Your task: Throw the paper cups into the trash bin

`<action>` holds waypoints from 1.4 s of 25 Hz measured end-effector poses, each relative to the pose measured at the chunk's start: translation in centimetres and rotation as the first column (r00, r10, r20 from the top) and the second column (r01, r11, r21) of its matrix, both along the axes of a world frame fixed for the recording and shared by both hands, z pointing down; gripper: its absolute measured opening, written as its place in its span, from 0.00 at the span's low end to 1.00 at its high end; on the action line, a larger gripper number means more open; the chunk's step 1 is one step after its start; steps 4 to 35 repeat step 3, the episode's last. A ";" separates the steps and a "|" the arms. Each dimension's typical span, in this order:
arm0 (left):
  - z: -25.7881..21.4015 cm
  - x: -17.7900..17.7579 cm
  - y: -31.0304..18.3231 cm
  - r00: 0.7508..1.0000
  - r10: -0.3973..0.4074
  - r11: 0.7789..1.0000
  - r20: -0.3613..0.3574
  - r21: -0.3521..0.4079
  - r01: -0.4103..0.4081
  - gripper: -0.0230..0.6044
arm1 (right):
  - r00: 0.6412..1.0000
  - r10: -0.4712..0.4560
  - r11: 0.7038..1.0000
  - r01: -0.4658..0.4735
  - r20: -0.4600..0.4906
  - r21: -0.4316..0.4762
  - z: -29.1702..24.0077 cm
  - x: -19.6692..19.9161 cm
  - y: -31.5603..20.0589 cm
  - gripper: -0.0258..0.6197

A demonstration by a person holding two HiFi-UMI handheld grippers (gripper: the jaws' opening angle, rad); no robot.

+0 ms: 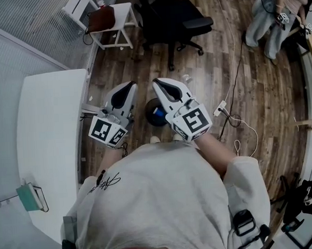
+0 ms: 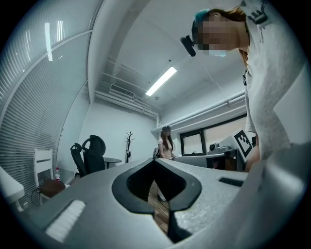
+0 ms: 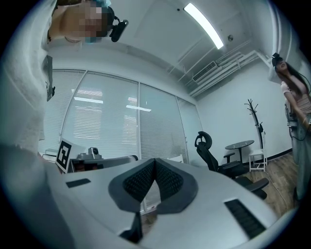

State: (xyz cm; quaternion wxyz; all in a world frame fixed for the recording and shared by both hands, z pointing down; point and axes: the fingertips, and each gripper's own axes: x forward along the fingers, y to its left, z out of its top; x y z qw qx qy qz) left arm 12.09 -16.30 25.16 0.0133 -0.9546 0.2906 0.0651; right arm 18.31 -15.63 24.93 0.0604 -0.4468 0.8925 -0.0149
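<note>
My left gripper [image 1: 131, 87] and right gripper [image 1: 157, 83], both closed on nothing, hover side by side; the dark trash bin [image 1: 149, 112] sits on the floor [image 1: 259, 88] below, between them.

Head view looks down; both claw views share the chair [image 3: 210, 151].

Dark wood floor [image 1: 259, 88], white desk [image 1: 51, 128], black office chair [image 1: 177, 16]
</note>
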 end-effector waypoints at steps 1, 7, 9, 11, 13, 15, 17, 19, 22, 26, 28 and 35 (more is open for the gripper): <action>0.0 0.0 0.0 1.000 0.000 1.000 0.000 0.000 0.000 0.04 | 1.000 -0.001 1.000 0.001 0.000 0.002 -0.1 -0.1 0.1 0.05; 0.0 -0.1 0.1 1.000 0.000 1.000 -0.002 0.001 0.000 0.04 | 1.000 -0.001 1.000 0.001 0.001 0.007 -0.3 -0.2 0.2 0.05; 0.0 -0.1 0.1 1.000 0.000 1.000 -0.002 0.001 0.000 0.04 | 1.000 -0.001 1.000 0.001 0.001 0.007 -0.3 -0.2 0.2 0.05; 0.0 -0.1 0.1 1.000 0.000 1.000 -0.002 0.001 0.000 0.04 | 1.000 -0.001 1.000 0.001 0.001 0.007 -0.3 -0.2 0.2 0.05; 0.0 -0.1 0.1 1.000 0.000 1.000 -0.002 0.001 0.000 0.04 | 1.000 -0.001 1.000 0.001 0.001 0.007 -0.3 -0.2 0.2 0.05; 0.0 -0.1 0.1 1.000 0.000 1.000 -0.002 0.001 0.000 0.04 | 1.000 -0.001 1.000 0.001 0.001 0.007 -0.3 -0.2 0.2 0.05; 0.0 -0.1 0.1 1.000 0.000 1.000 -0.002 0.001 0.000 0.04 | 1.000 -0.001 1.000 0.001 0.001 0.007 -0.3 -0.2 0.2 0.05; 0.0 -0.1 0.1 1.000 0.000 1.000 -0.002 0.001 0.000 0.04 | 1.000 -0.001 1.000 0.001 0.001 0.007 -0.3 -0.2 0.2 0.05; 0.0 -0.1 0.1 1.000 0.000 1.000 -0.002 0.001 0.000 0.04 | 1.000 -0.001 1.000 0.001 0.001 0.007 -0.3 -0.2 0.2 0.05; 0.0 -0.1 0.1 1.000 0.000 1.000 -0.002 0.001 0.000 0.04 | 1.000 -0.001 1.000 0.001 0.001 0.007 -0.3 -0.2 0.2 0.05; 0.0 -0.1 0.1 1.000 0.000 1.000 -0.002 0.001 0.000 0.04 | 1.000 -0.001 1.000 0.001 0.001 0.007 -0.3 -0.2 0.2 0.05; 0.0 -0.1 0.1 1.000 0.000 1.000 -0.002 0.001 0.000 0.04 | 1.000 -0.001 1.000 0.001 0.001 0.007 -0.3 -0.2 0.2 0.05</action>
